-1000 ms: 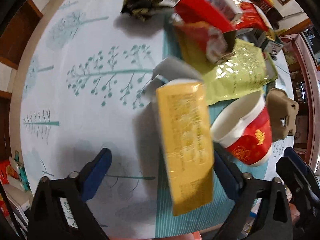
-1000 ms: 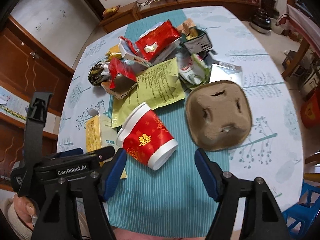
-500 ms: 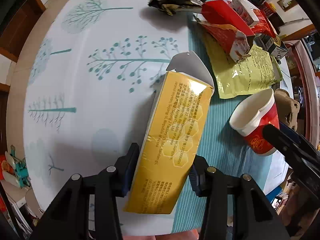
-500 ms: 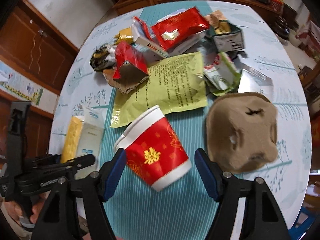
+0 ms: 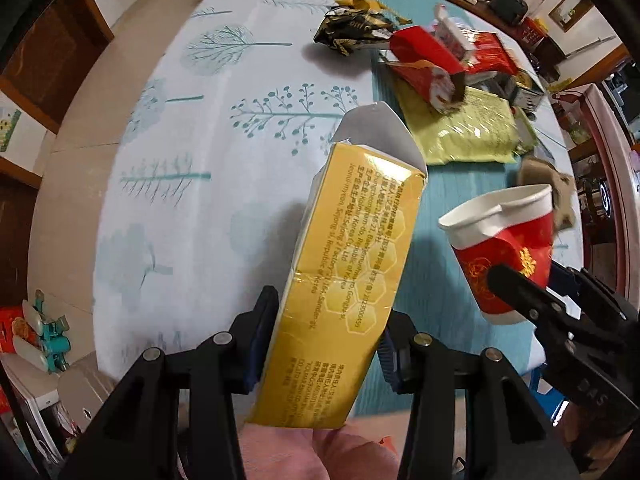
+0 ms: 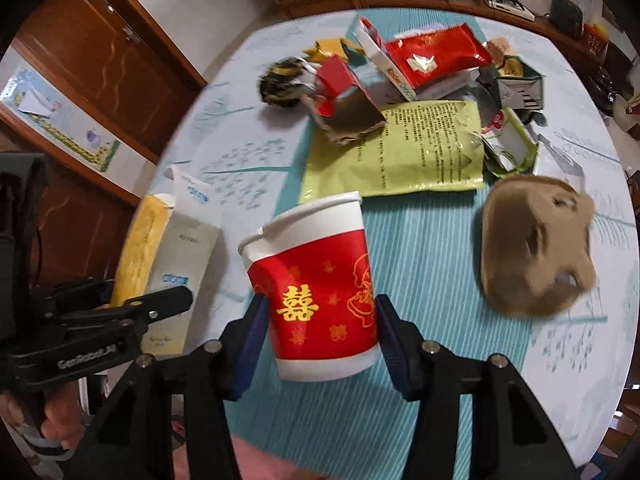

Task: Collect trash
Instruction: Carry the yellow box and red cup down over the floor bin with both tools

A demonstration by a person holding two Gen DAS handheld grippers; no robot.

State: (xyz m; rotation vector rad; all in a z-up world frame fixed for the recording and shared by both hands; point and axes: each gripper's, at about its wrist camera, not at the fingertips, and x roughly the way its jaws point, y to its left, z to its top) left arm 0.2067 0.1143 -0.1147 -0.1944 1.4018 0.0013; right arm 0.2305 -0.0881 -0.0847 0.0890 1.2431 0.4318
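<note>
My left gripper (image 5: 326,334) is shut on a yellow carton box (image 5: 352,264) with an open white flap, held lifted above the round table (image 5: 180,184). The box also shows in the right wrist view (image 6: 168,256). My right gripper (image 6: 316,334) is shut on a red and white paper cup (image 6: 320,280) with gold characters, held above the teal runner (image 6: 432,264). The cup shows in the left wrist view (image 5: 504,248), with the right gripper's fingers around it.
A trash pile lies on the table's far side: a green foil bag (image 6: 420,148), a red torn carton (image 6: 344,100), a red snack bag (image 6: 432,56), a black-gold wrapper (image 6: 284,80) and a brown pulp cup tray (image 6: 536,248). Wooden cabinets (image 6: 100,60) stand to the left.
Both grippers closed, the left on the yellow box and the right on the red cup. Both objects are now lifted off the table.
</note>
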